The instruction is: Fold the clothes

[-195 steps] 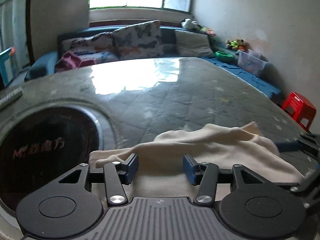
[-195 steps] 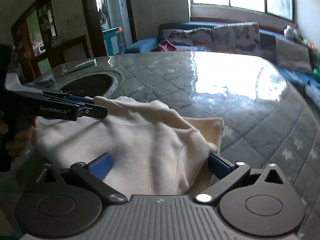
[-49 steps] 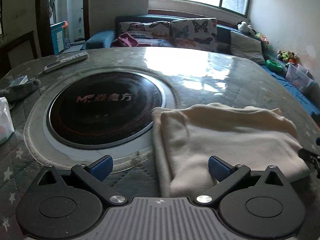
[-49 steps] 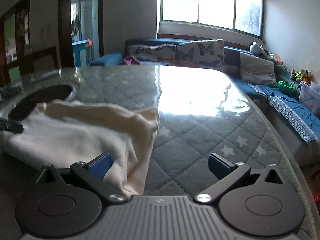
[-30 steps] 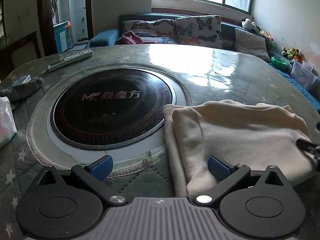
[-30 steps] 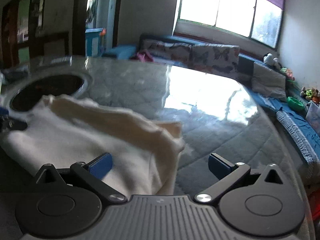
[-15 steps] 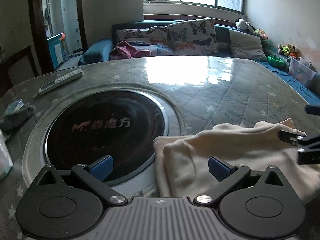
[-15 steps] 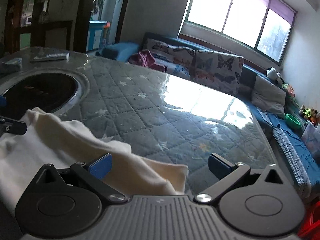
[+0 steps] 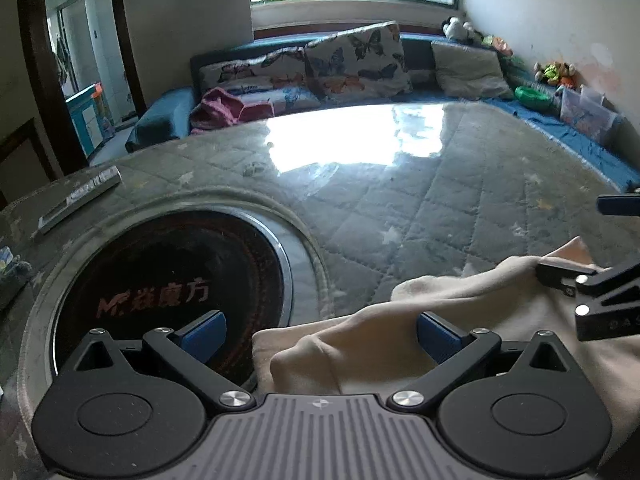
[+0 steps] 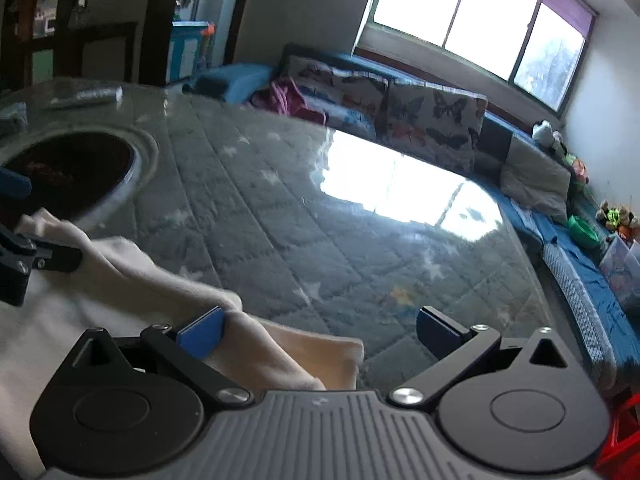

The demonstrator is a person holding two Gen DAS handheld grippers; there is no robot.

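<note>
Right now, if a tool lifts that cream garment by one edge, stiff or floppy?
Probably floppy: the cream garment bunches into soft rounded folds. Likely light, its layers lying puffed rather than flat. It may slide on the glossy table.

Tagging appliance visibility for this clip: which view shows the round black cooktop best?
The left wrist view: the cooktop fills its left side, red lettering readable. The right wrist view catches only a blurred dark slice at its left edge.

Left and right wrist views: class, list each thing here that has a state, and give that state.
Cream fleece garment: folded, bunched, lying on the table.
Left tool: open, garment's edge between its fingers.
Right tool: open, over the garment's corner.
Round black cooktop: bare, nothing on it.
Grey quilted table cover: spread flat.
</note>
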